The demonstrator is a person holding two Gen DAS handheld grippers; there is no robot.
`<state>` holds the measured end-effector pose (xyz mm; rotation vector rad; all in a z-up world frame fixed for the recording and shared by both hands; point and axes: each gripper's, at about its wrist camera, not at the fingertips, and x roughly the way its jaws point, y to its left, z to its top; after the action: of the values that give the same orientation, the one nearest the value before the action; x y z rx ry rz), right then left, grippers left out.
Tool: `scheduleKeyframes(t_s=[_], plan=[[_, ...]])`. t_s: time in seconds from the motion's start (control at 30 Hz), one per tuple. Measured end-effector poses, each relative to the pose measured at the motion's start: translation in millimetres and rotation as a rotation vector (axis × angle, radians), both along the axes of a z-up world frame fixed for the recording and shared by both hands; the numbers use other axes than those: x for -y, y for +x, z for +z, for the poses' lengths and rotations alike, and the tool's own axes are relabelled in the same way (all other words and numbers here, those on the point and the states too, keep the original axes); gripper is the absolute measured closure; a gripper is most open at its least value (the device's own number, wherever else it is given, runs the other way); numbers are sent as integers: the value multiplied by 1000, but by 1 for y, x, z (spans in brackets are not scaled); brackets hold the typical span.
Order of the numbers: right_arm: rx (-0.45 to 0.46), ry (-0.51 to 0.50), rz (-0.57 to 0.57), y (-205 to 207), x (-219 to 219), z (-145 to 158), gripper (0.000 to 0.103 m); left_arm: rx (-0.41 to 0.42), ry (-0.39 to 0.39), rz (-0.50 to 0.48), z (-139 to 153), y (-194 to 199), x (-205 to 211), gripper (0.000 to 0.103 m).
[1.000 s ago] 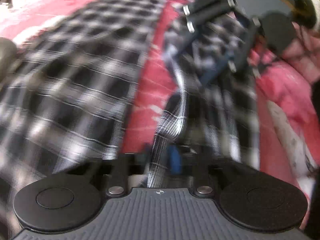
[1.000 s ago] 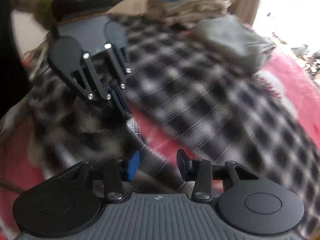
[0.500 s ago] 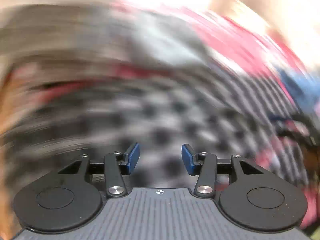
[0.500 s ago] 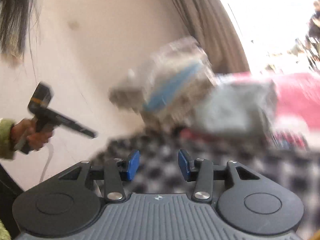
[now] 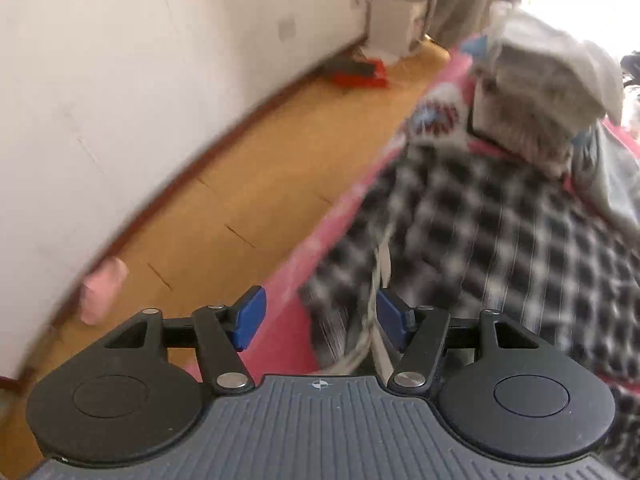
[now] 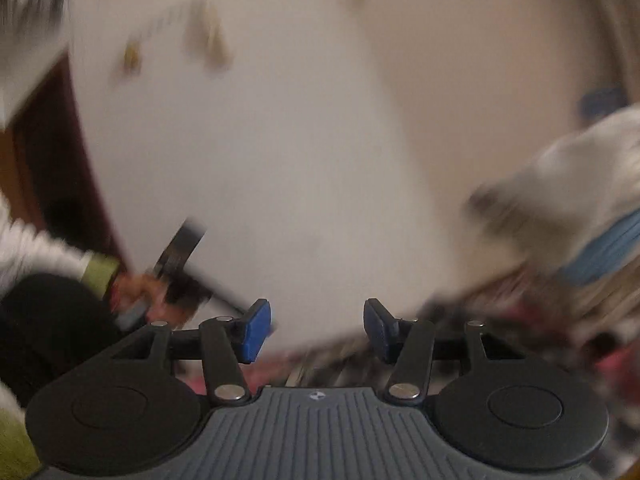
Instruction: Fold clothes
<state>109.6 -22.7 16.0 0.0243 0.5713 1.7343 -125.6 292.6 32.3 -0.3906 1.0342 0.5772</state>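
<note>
A black-and-white checked shirt [image 5: 500, 248] lies spread on the red bed cover [image 5: 320, 232]. In the left wrist view my left gripper [image 5: 320, 320] hovers over the shirt's near edge at the bed's side. Its jaws are opening, and the blue pads [image 5: 250, 318] press on nothing. In the right wrist view, which is heavily blurred, my right gripper [image 6: 317, 328] points at a white wall. Its jaws are also opening, with nothing between them. The shirt [image 6: 332, 364] shows there only as a smeared strip below the pads.
A stack of folded clothes [image 5: 540, 92] sits on the bed beyond the shirt; the stack [image 6: 580, 220] also shows at the right. Left of the bed are a wooden floor [image 5: 240, 184], a white wall, a red object [image 5: 360, 76] and a white box [image 5: 394, 20]. A hand [image 6: 148, 300] holds the other gripper.
My left gripper let go of the shirt fabric, opened and swung to the bed's edge. My right gripper rose off the shirt, tilted up toward the wall and opened wider.
</note>
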Motion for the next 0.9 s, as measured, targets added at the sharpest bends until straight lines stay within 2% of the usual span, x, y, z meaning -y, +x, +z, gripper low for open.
scheduleKeyframes(t_s=[0.07, 0.13, 0.2, 0.37, 0.47, 0.63, 0.77, 0.9], plan=[[-2, -109, 55, -33, -28, -19, 48, 34, -82, -22, -33, 0, -7, 42], [13, -226, 63, -73, -46, -41, 50, 75, -175, -43, -68, 2, -15, 42], [15, -326, -4, -105, -55, -58, 50, 114, -251, -68, -92, -1, -28, 42], [98, -530, -339, -166, -63, -66, 49, 252, -405, -177, -122, -10, -54, 42], [93, -597, -444, -166, -80, -63, 50, 298, -470, -231, -136, -15, -65, 42], [117, -679, -613, -161, -75, -57, 49, 336, -502, -287, -149, -19, -76, 42], [146, -790, -581, -193, -61, -60, 51, 354, -538, -311, -157, -15, -82, 43], [207, -855, -499, -229, -52, -32, 52, 346, -574, -312, -161, -14, -89, 48]])
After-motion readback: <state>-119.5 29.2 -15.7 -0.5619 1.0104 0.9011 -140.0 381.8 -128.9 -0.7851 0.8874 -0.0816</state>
